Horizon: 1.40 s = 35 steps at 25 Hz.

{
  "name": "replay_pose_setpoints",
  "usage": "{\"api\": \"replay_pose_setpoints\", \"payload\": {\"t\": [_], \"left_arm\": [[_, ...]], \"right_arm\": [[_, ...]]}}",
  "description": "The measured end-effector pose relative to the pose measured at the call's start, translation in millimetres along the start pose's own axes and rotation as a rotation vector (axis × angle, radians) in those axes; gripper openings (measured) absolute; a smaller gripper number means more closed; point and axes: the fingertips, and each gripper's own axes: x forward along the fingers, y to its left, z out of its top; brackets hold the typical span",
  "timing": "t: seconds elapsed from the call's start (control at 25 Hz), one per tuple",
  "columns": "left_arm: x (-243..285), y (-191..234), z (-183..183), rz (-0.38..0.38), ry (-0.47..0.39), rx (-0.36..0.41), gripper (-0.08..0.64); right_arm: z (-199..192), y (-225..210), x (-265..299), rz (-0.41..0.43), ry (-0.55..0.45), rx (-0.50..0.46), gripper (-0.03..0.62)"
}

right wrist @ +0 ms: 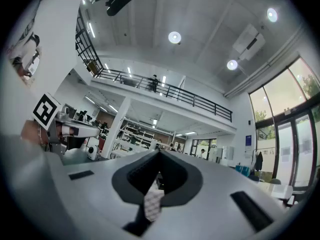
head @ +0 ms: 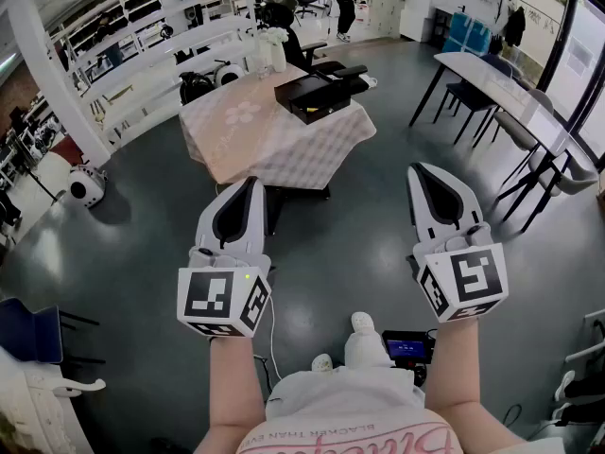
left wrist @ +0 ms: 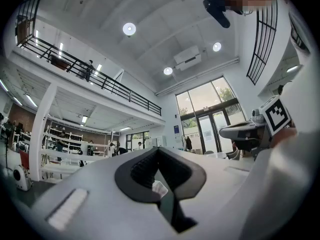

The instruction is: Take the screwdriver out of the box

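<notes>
A black box (head: 317, 93) lies open on a table with a checked cloth (head: 274, 145), far ahead of me across the grey floor. No screwdriver shows in any view. Both grippers are held up side by side, well short of the table, pointing towards it. My left gripper (head: 250, 183) has its white jaws closed together with nothing between them, as the left gripper view (left wrist: 157, 153) also shows. My right gripper (head: 417, 170) is likewise shut and empty, its jaws meeting at the tip (right wrist: 159, 155).
A white vase (head: 276, 50) stands on the cloth behind the box. A long white table (head: 501, 88) with chairs runs along the right. White shelving (head: 142, 55) lines the left, with a round white machine (head: 85, 185) on the floor. A blue chair (head: 28, 329) sits at the bottom left.
</notes>
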Motion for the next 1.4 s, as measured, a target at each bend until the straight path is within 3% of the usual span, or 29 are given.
{"api": "replay_pose_setpoints", "payload": {"t": [0.28, 0.52, 0.76, 0.96, 1.08, 1.2, 1.4], "left_arm": [[11.7, 9.4, -7.3, 0.022, 0.005, -0.039, 0.009], [55.9, 13.8, -26.3, 0.025, 0.031, -0.023, 0.009], [128.9, 36.2, -43.3, 0.075, 0.035, -0.018, 0.009], [207.6, 58.5, -51.0, 0.163, 0.032, 0.009, 0.009], [248.4, 71.5, -56.7, 0.221, 0.038, -0.019, 0.009], [282.0, 73.9, -70.5, 0.217, 0.063, -0.054, 0.009], [324.7, 69.5, -95.2, 0.177, 0.133, 0.024, 0.009]], "right_arm": [[-8.6, -0.3, 11.4, 0.011, 0.026, -0.035, 0.005], [-30.0, -30.5, 52.4, 0.0, 0.012, 0.006, 0.006], [-58.6, -68.9, 122.9, 0.039, 0.002, 0.046, 0.006], [-83.1, -112.2, 197.0, 0.084, -0.014, 0.066, 0.006], [-91.8, -136.3, 236.7, 0.117, -0.026, 0.064, 0.006], [-102.7, -157.5, 265.1, 0.146, -0.032, 0.06, 0.006], [-119.4, -178.7, 304.5, 0.176, -0.026, 0.051, 0.006]]}}
